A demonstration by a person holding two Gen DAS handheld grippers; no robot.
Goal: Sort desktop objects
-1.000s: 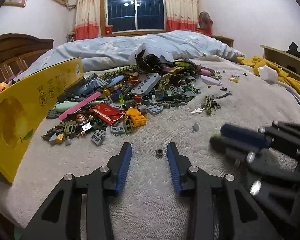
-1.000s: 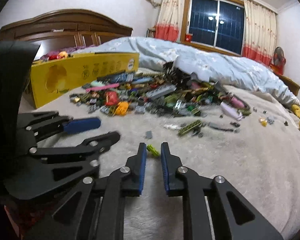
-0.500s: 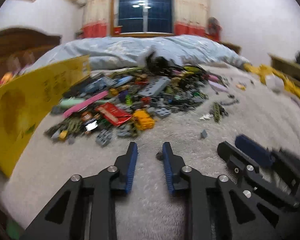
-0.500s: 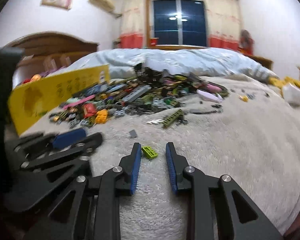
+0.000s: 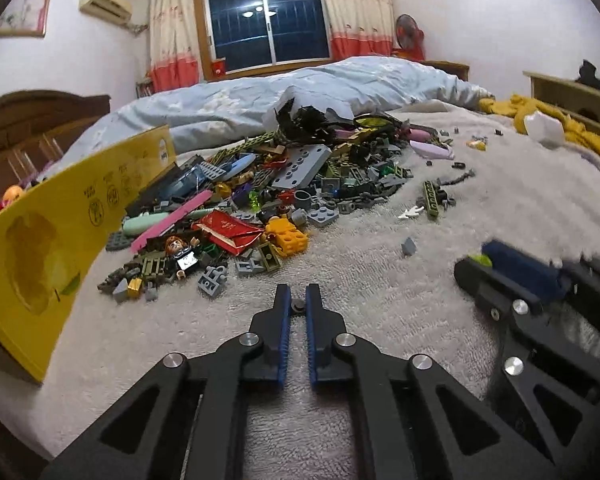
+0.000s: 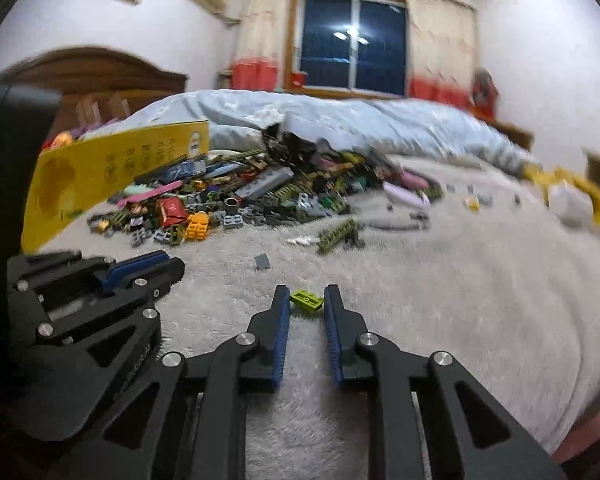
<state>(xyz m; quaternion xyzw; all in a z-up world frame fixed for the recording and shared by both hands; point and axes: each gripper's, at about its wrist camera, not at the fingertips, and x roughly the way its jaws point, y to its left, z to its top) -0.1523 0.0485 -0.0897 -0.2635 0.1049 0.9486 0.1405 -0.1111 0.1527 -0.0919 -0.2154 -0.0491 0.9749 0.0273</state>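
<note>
A big pile of mixed toy bricks (image 5: 284, 188) lies on the grey blanket; it also shows in the right wrist view (image 6: 252, 196). My left gripper (image 5: 299, 305) is shut on a small dark round piece (image 5: 299, 305) at blanket level, just in front of the pile. My right gripper (image 6: 307, 301) is partly open, its tips on either side of a lime green plate (image 6: 307, 301) that lies on the blanket. The right gripper shows at the right of the left wrist view (image 5: 512, 268), the left gripper at the left of the right wrist view (image 6: 140, 270).
A yellow cardboard box (image 5: 56, 232) stands on the left by the pile. A lone grey tile (image 5: 408, 246), an olive beam (image 5: 431, 198) and scattered small pieces lie right of the pile. A blue duvet (image 5: 300, 92) lies behind, yellow cloth (image 5: 560, 124) at far right.
My left gripper has closed from wide open onto the small round piece. My right gripper has opened somewhat and moved forward around the lime plate.
</note>
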